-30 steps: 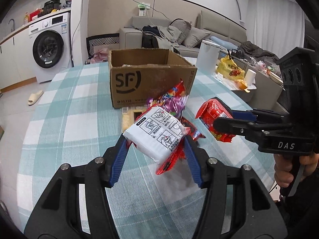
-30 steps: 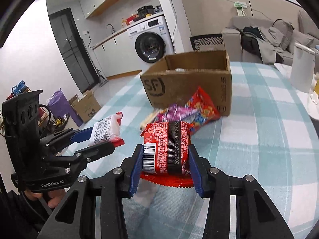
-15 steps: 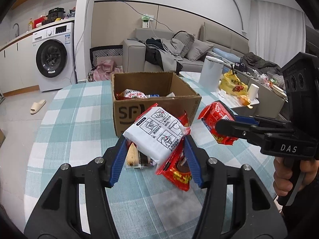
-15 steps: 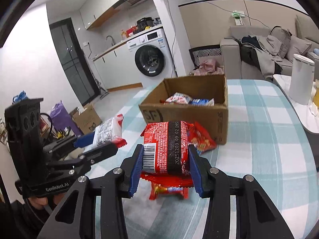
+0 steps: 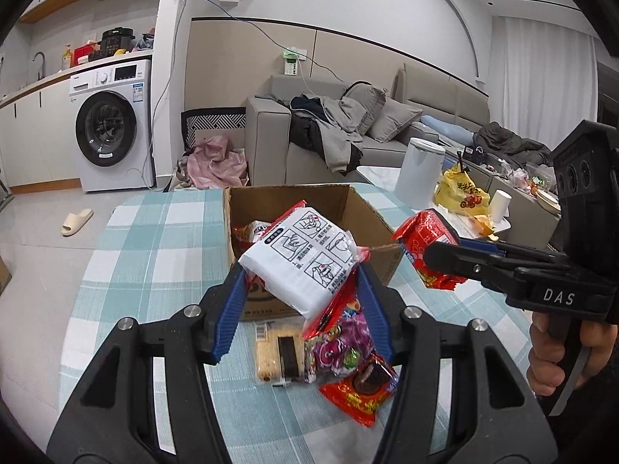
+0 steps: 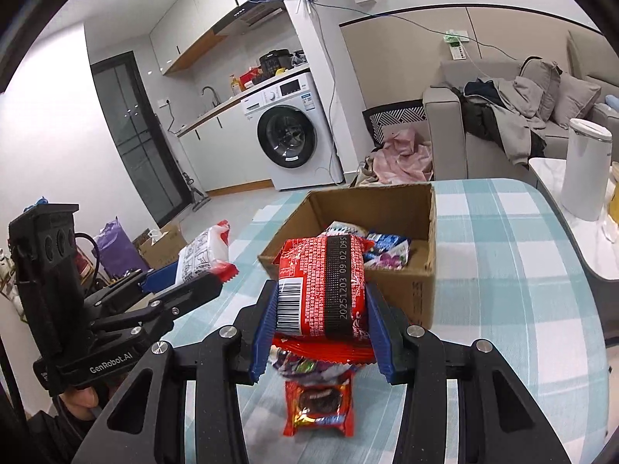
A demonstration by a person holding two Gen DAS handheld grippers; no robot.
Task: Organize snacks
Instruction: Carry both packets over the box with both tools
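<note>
left tool point(image 5: 300, 290) clamped on a packet, right tool point(image 6: 323, 319) likewise, both angled downward, side by side

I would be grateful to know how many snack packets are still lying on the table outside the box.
3, in a cluster before the cardboard box: a biscuit packet, a purple candy bag and a red cookie packet. Others may be hidden beneath them.

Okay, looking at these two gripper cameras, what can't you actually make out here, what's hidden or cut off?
- Cardboard box, left wrist view: most of its inside is hidden behind the white packet in the left gripper.
- Purple packet, right wrist view: mostly covered by the red packet in the right gripper.
- Biscuit pack, left wrist view: its print is too small to read.
</note>
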